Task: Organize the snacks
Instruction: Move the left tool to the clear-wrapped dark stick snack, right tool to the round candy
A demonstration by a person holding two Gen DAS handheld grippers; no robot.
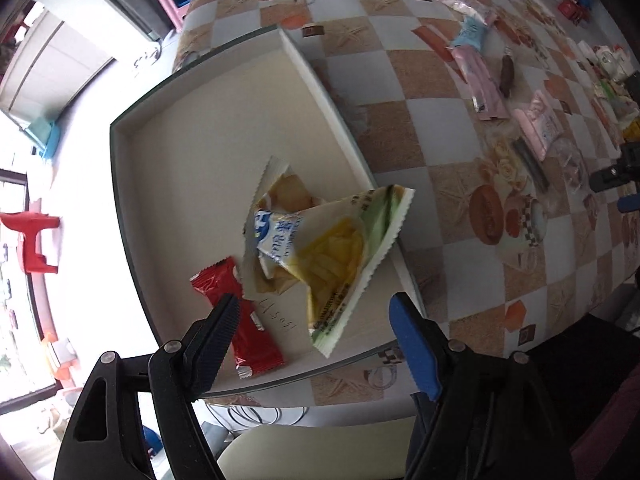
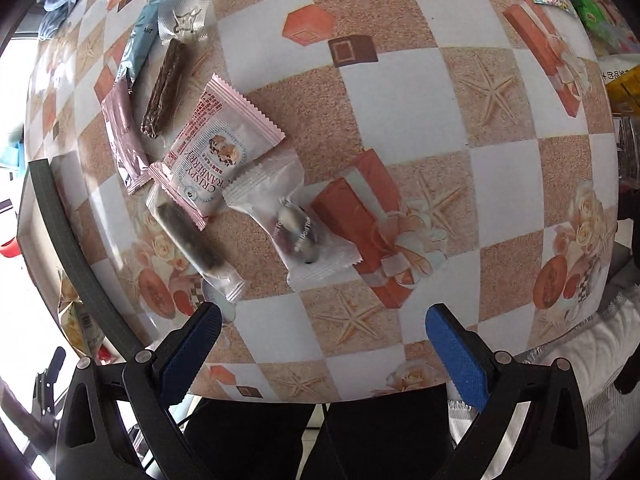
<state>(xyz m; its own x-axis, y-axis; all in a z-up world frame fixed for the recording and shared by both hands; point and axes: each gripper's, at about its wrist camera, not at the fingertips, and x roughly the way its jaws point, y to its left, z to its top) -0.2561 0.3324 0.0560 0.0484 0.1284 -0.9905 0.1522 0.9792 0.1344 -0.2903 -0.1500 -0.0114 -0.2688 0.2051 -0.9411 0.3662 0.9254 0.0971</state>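
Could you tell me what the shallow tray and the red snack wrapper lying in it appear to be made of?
Tray: probably coated cardboard or thin board, matte cream inside with a dark rim; its straight thin walls suggest this. Red snack wrapper: glossy plastic film, judging by its sheen and crimped end.
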